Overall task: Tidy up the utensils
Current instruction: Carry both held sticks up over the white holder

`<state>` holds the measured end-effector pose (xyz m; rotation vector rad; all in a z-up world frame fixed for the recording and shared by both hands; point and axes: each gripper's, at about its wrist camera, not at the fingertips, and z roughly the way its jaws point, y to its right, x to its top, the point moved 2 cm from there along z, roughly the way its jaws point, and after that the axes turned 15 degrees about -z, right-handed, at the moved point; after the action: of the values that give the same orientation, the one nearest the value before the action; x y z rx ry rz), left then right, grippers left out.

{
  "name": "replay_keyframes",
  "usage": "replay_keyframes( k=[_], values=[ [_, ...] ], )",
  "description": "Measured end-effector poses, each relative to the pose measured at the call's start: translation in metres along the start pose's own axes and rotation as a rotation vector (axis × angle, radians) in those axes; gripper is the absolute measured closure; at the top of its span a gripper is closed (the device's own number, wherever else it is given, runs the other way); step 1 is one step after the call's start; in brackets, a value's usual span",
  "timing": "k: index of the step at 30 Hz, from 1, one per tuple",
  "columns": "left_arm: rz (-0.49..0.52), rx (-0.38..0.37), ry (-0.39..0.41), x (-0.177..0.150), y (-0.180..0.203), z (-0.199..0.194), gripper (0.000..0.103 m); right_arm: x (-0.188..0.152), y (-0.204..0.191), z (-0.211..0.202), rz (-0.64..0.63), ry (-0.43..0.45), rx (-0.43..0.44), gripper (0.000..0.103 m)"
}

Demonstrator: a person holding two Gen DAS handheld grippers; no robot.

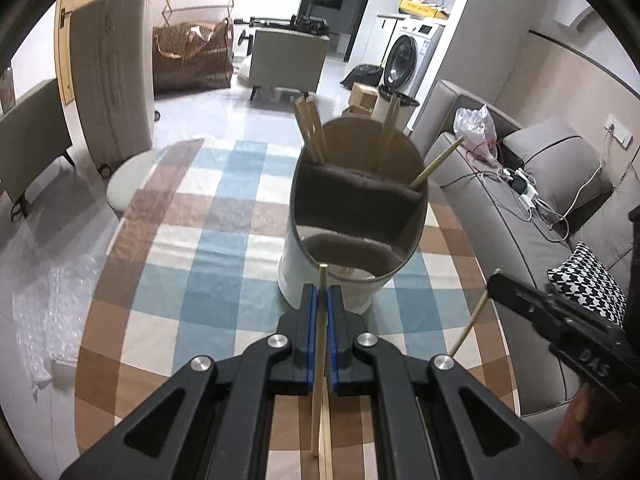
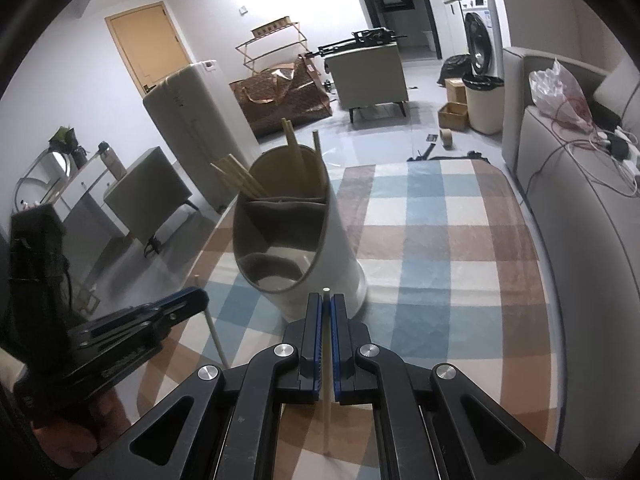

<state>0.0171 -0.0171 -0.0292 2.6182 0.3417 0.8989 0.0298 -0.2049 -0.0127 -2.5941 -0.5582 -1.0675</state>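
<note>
A white cylindrical utensil holder (image 1: 320, 276) with inner dividers stands on the checked tablecloth; it also shows in the right wrist view (image 2: 340, 248). Several wooden chopsticks (image 1: 310, 132) lean in its far compartments. My left gripper (image 1: 322, 292) is shut on a wooden chopstick (image 1: 319, 360), just in front of the holder's rim. My right gripper (image 2: 326, 300) is shut on another chopstick (image 2: 326, 360), also close to the holder's near side. Each gripper shows in the other's view, the right one (image 1: 494, 280) and the left one (image 2: 200, 296), each holding its stick.
The round table carries a blue, brown and white checked cloth (image 1: 208, 240). A grey sofa (image 1: 520, 216) with a patterned cushion, a plastic bag and cables lies to the right. A suitcase (image 1: 116, 92), chairs and a washing machine (image 1: 408, 56) stand beyond.
</note>
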Motion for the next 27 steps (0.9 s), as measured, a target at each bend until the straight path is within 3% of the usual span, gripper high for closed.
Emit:
replay_keyframes(
  k=[4, 13, 19, 27],
  values=[
    [-0.002, -0.024, 0.004, 0.003, 0.0, -0.007, 0.102, 0.0, -0.005, 0.0, -0.012, 0.008, -0.008, 0.1],
    [0.049, -0.005, -0.037, 0.004, 0.009, -0.004, 0.103, 0.002, -0.013, -0.002, -0.014, 0.036, -0.023, 0.1],
    [0.058, -0.015, -0.095, 0.005, 0.011, -0.002, 0.103, 0.004, -0.018, -0.002, -0.013, 0.046, -0.028, 0.1],
    [0.069, -0.031, -0.098, 0.016, 0.01, -0.016, 0.103, 0.01, -0.021, -0.013, 0.004, 0.07, -0.034, 0.1]
  ],
)
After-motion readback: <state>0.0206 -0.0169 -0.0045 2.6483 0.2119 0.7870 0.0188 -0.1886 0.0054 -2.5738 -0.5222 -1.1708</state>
